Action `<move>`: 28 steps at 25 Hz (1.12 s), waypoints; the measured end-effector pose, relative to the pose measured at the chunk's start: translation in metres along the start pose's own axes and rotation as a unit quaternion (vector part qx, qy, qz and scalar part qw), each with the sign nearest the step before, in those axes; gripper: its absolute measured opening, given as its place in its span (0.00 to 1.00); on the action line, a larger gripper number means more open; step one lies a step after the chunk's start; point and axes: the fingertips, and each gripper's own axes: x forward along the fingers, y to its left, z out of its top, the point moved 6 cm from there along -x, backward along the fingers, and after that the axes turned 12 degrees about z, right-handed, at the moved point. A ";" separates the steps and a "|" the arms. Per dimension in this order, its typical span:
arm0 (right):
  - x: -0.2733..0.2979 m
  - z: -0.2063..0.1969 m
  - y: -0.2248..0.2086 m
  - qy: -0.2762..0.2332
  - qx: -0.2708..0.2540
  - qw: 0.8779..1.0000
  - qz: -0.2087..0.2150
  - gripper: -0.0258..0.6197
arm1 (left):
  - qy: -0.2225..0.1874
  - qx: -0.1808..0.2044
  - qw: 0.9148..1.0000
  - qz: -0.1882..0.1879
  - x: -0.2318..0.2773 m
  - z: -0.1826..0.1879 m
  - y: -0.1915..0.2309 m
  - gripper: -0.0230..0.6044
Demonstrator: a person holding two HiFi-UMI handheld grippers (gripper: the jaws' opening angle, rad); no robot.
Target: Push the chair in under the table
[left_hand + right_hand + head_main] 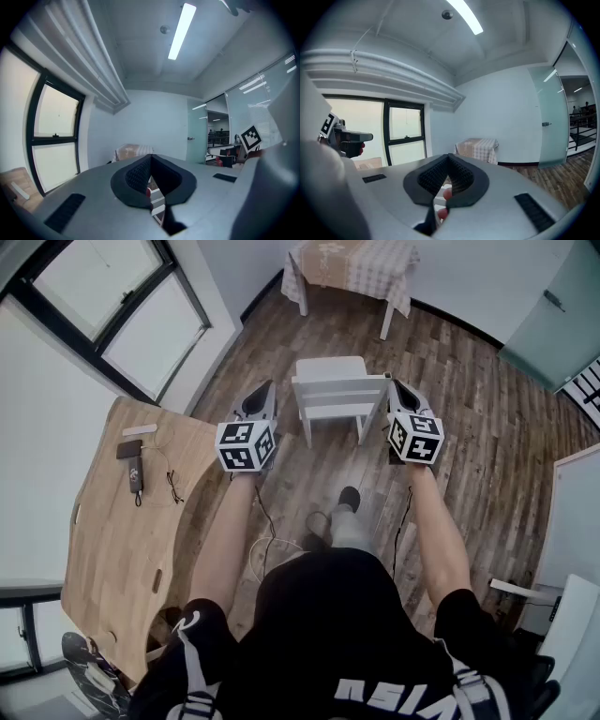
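A white chair (330, 395) stands on the wooden floor ahead of me, its backrest toward me. In the head view my left gripper (262, 395) is held just left of the backrest, apart from it. My right gripper (398, 390) is at the backrest's right end; whether it touches I cannot tell. Both point forward, roughly level. In the left gripper view the jaws (151, 157) are shut with nothing between them, and the chair's white slats (158, 204) show just below. The right gripper's jaws (448, 157) are shut and empty as well.
A table with a checked cloth (352, 268) (478, 149) stands beyond the chair by the far wall. A light wooden table (122, 531) with a small device and cable on it lies to my left under the windows (122, 306). White furniture (572, 521) stands at the right.
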 end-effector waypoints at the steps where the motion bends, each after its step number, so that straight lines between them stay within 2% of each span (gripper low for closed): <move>1: 0.001 0.000 0.000 0.000 0.001 1.000 0.000 0.06 | 0.000 0.000 1.000 0.000 0.001 0.000 0.000 0.07; 18: 0.009 -0.002 -0.012 0.001 0.012 1.000 0.001 0.06 | 0.011 -0.006 1.000 0.001 0.015 -0.008 0.000 0.07; 28: 0.031 -0.009 -0.032 0.022 0.013 1.000 -0.003 0.06 | 0.025 -0.010 1.000 -0.003 0.044 -0.014 -0.001 0.07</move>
